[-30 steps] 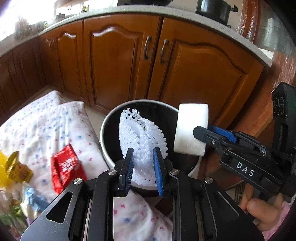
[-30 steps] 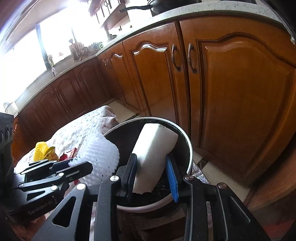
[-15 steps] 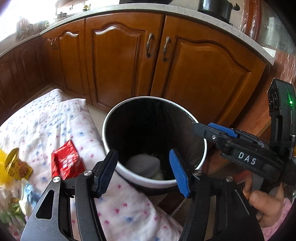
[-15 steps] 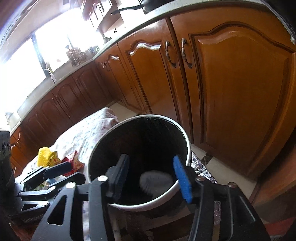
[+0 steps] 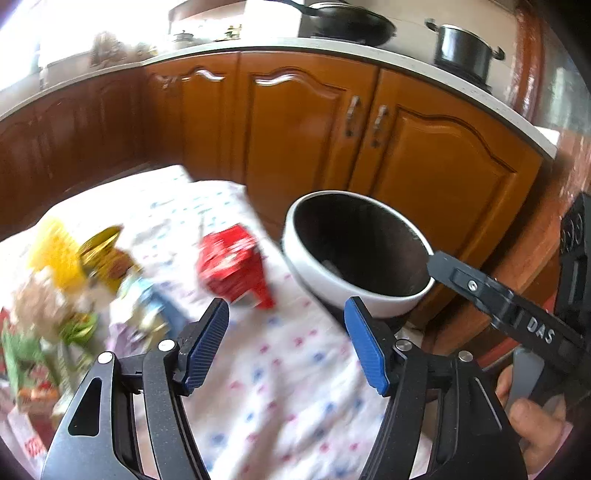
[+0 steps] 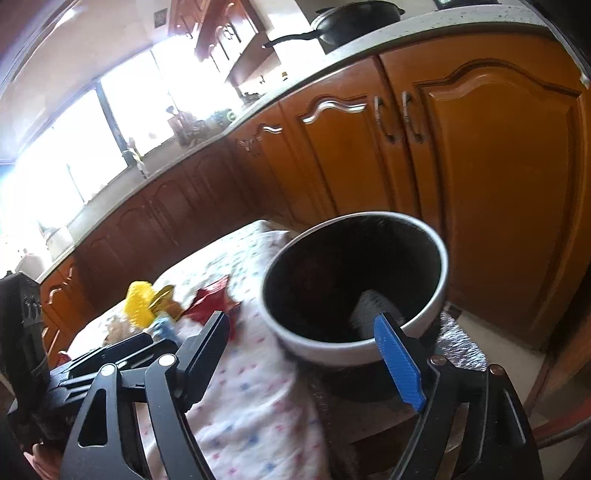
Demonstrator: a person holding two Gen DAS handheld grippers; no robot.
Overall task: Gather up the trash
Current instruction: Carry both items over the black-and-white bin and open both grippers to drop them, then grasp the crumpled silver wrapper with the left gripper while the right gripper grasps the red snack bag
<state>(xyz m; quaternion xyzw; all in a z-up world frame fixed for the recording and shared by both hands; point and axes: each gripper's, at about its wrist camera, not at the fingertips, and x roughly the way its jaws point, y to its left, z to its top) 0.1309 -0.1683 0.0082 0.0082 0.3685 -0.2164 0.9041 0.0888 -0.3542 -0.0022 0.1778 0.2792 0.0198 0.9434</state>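
Observation:
A white-rimmed round bin (image 5: pixel 354 291) (image 6: pixel 325 349) with a dark inside stands beside the cloth-covered surface; a white piece (image 6: pixel 373 306) lies at its bottom. My left gripper (image 5: pixel 286 343) hangs over the dotted cloth (image 5: pixel 280 398), left of the bin, its jaws opening with nothing between them. My right gripper (image 6: pixel 306 354) is near the bin's front rim, jaws opening and empty. A red wrapper (image 5: pixel 231 267) (image 6: pixel 207 301) lies on the cloth, with a yellow piece (image 5: pixel 55 254) (image 6: pixel 140 299), a gold wrapper (image 5: pixel 105 254) and other blurred packets further left.
Wooden cabinet doors (image 5: pixel 424 170) (image 6: pixel 498 192) run behind the bin under a pale counter carrying a black pan (image 5: pixel 347 24) and a pot (image 5: pixel 463 50). A hand (image 5: pixel 532 428) holds the right gripper's handle at the lower right. A window glares bright at the left of the right wrist view.
Both grippers let go: the white foam net and the white block dropped into the bin. Both jaws spread wide, and both views swung left toward the trash on the cloth.

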